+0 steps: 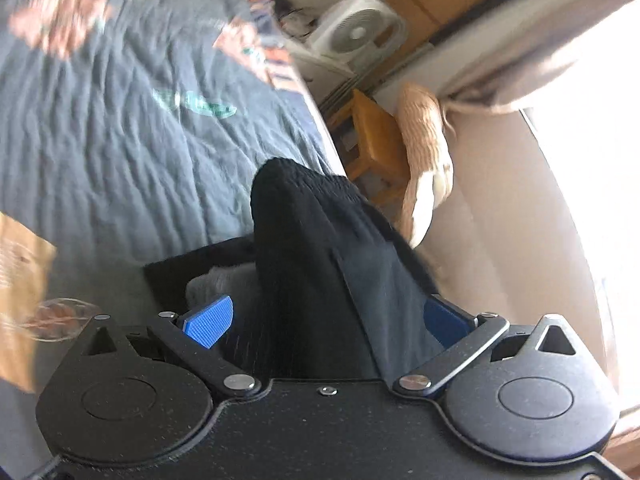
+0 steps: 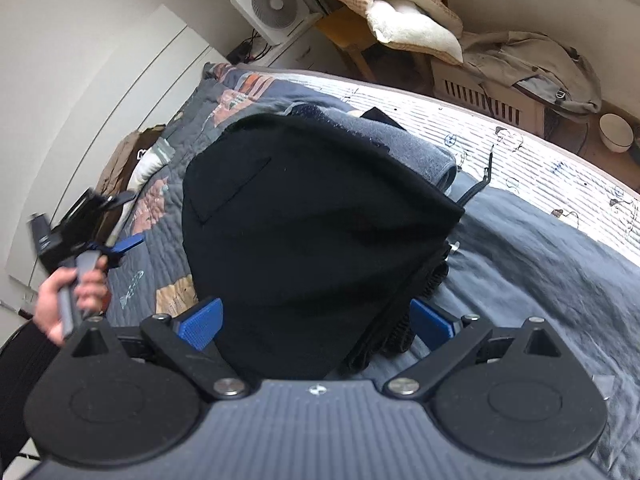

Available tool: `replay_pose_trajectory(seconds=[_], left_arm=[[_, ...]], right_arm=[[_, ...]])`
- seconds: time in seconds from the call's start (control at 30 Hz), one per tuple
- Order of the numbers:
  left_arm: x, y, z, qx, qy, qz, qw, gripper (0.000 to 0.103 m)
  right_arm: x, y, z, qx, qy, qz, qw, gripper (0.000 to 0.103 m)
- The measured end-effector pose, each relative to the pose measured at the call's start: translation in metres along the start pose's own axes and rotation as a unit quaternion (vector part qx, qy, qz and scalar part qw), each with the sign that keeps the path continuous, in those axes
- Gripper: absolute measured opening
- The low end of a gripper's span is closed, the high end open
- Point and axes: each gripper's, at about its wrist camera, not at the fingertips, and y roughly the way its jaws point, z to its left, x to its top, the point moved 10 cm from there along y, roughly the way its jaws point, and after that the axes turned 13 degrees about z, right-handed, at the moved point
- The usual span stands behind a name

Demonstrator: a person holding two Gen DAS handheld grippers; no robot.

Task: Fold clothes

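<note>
Black garment (image 2: 320, 220) hangs bunched over the bed's grey quilt (image 2: 540, 260), draped between both sets of blue pads. Left gripper (image 1: 328, 320) and right gripper (image 2: 316, 320) each stand spread wide, cloth lying loose between the jaws. A hand (image 2: 76, 296) holds the left tool.

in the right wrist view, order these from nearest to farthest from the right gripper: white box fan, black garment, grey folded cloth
1. black garment, lying between the right gripper fingers.
2. grey folded cloth, just behind the garment, towards the right.
3. white box fan, off the bed, against the far wall, upper left.
</note>
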Motion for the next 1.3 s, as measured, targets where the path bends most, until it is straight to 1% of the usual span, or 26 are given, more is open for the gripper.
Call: replay_pose_trajectory(seconds=[0.07,0.13,0.27,0.37,0.43,0.57,0.63,0.67,0.73,0.77,0.8,0.87,0.9,0.97,1.1,1.13,1.2,1.3], left_arm=[[0.018,0.020,0.014,-0.015,-0.025,0.013,0.9995,0.102],[0.030,0.041,0.025,-0.020,-0.035,0.028,0.9988,0.102],[0.039,0.077,0.039,-0.020,-0.041,0.055,0.9975,0.102],[0.042,0.096,0.044,-0.021,-0.035,0.065,0.9970,0.102],[0.045,0.102,0.043,-0.033,-0.035,0.063,0.9968,0.102],[0.053,0.114,0.034,-0.068,-0.037,0.064,0.9949,0.102],[0.054,0.123,0.026,-0.079,-0.032,0.070,0.9939,0.102],[0.055,0.126,0.022,-0.084,-0.029,0.071,0.9935,0.100],[0.056,0.131,0.015,-0.089,-0.023,0.072,0.9932,0.099],[0.057,0.131,0.014,-0.087,-0.022,0.067,0.9937,0.091],[0.057,0.131,0.014,-0.085,-0.020,0.063,0.9942,0.079],[0.058,0.131,0.013,-0.081,-0.017,0.055,0.9950,0.065],[0.058,0.130,0.013,-0.081,-0.015,0.054,0.9952,0.062],[0.058,0.128,0.014,-0.080,-0.012,0.050,0.9955,0.057],[0.057,0.125,0.015,-0.077,-0.006,0.043,0.9960,0.056],[0.057,0.124,0.015,-0.077,-0.005,0.041,0.9962,0.056],[0.057,0.124,0.015,-0.075,-0.002,0.040,0.9964,0.056],[0.060,0.125,0.015,-0.070,0.000,0.043,0.9966,0.056]], right_arm=[[0.001,0.001,-0.003,0.000,0.007,-0.003,1.000,0.100],[-0.001,0.003,-0.006,0.000,0.012,-0.003,1.000,0.100],[-0.012,0.009,-0.015,-0.009,0.022,0.004,1.000,0.100],[-0.022,0.014,-0.021,-0.016,0.029,0.011,0.999,0.100],[-0.028,0.016,-0.025,-0.015,0.034,0.015,0.999,0.100],[-0.031,0.022,-0.030,-0.013,0.039,0.017,0.999,0.100],[-0.031,0.026,-0.033,-0.011,0.041,0.017,0.999,0.100],[-0.030,0.028,-0.035,-0.011,0.041,0.016,0.999,0.100],[-0.023,0.032,-0.041,-0.008,0.041,0.012,0.999,0.100],[-0.019,0.034,-0.044,-0.006,0.042,0.008,0.999,0.100],[-0.012,0.036,-0.049,-0.001,0.048,0.003,0.999,0.100],[0.003,0.042,-0.064,0.006,0.064,-0.007,0.998,0.100],[0.009,0.046,-0.073,0.008,0.074,-0.012,0.997,0.100],[0.022,0.054,-0.092,0.011,0.094,-0.023,0.995,0.100],[0.042,0.076,-0.128,0.020,0.144,-0.037,0.989,0.100],[0.045,0.083,-0.135,0.031,0.160,-0.038,0.986,0.100],[0.050,0.097,-0.141,0.067,0.188,-0.044,0.979,0.100],[0.056,0.111,-0.146,0.107,0.226,-0.067,0.966,0.100]])
